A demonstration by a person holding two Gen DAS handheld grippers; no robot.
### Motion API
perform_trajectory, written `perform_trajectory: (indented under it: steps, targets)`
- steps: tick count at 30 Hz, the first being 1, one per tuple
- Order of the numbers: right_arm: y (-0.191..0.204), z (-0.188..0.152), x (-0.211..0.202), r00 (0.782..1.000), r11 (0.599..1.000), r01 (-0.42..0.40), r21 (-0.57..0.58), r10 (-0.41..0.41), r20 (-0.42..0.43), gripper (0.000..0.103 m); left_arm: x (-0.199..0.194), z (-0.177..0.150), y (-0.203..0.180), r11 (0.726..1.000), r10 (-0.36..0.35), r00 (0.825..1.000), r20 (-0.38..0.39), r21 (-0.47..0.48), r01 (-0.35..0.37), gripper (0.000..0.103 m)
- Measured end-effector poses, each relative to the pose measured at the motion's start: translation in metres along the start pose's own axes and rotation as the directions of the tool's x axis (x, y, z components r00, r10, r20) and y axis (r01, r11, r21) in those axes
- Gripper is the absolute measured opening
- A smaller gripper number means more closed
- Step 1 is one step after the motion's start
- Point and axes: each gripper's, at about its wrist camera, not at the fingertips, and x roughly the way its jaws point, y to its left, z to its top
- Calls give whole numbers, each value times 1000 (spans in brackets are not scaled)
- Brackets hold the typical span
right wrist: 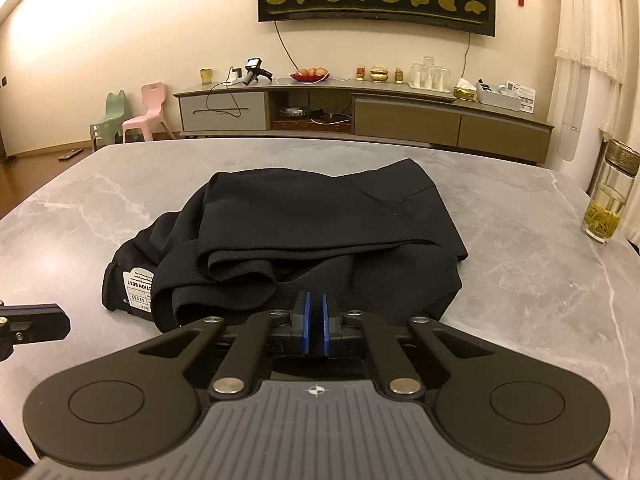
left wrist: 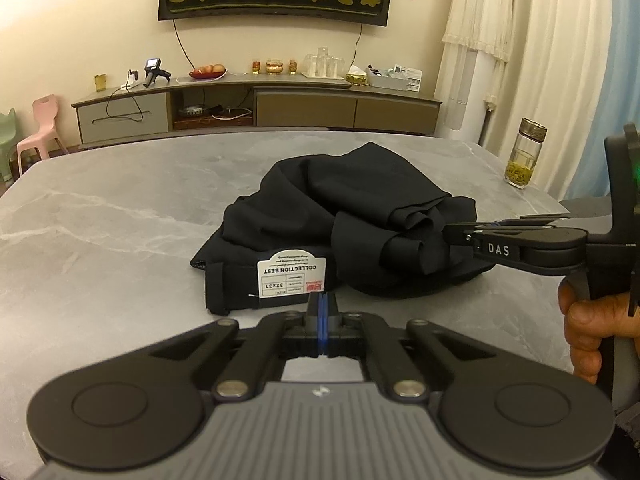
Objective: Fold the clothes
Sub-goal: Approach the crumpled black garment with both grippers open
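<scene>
Trousers point(left wrist: 344, 224), black, heaped mid-way across the grey marble table point(left wrist: 120, 200), waistband end nearest with a white size tag point(left wrist: 292, 276) showing. Soft, limp fabric, light to moderate weight, several loose folds stacked, so it will sag and drape once lifted; not fragile, probably not slippery. Left gripper point(left wrist: 322, 300) clenched at the waistband edge just beside the tag; whether cloth is actually pinched I cannot tell. Right gripper point(right wrist: 315, 312) nearly closed at the near fold of the heap; a narrow gap shows between the blue pads, grip unconfirmed. Best holds, I judge: both waistband corners, then lift and shake flat. Glass tea bottle point(right wrist: 610, 196) stands well clear at the right edge.
</scene>
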Motion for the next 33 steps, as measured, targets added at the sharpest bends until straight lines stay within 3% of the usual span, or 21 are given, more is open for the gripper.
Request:
perform_trajectory:
  steps: [1,2,3,4,5,6,9,11,17,29,33]
  targets:
    - [-1,0,-1,1000,1000,4,7,-4,0,11,-1,1,0,1000,1,1000,-2,-4,-1,9]
    - [-2,0,-1,1000,1000,7,14,-7,-4,16,-2,0,0,1000,4,1000,1,-10,-4,25]
    - [-3,0,-1,1000,1000,7,19,-6,-6,34,-3,1,0,1000,8,1000,3,-15,-8,37]
    - [-3,0,-1,1000,1000,9,22,-9,-4,46,-4,1,0,1000,21,1000,12,-16,-21,60]
    - [-4,-1,-2,1000,1000,10,24,-10,-1,63,-6,2,-1,999,33,999,21,-17,-33,74]
    - [-4,-1,-2,1000,1000,11,26,-11,2,70,-7,2,-2,999,42,999,30,-15,-42,77]
    - [-6,-1,-4,1000,999,14,33,-15,11,72,-8,5,-5,999,39,999,34,-6,-39,83]
    - [-8,-1,-4,1000,999,12,39,-12,9,74,-8,6,-7,999,52,998,42,0,-52,94]
    - [-7,-1,-4,1000,999,15,37,-15,11,82,0,18,-9,997,62,997,38,40,-64,103]
    - [-10,-3,14,998,998,50,49,-48,-43,87,72,45,19,984,68,996,-61,167,-57,103]
    - [-6,-2,22,997,998,50,48,-47,-58,89,93,38,31,989,32,997,-70,147,-21,103]
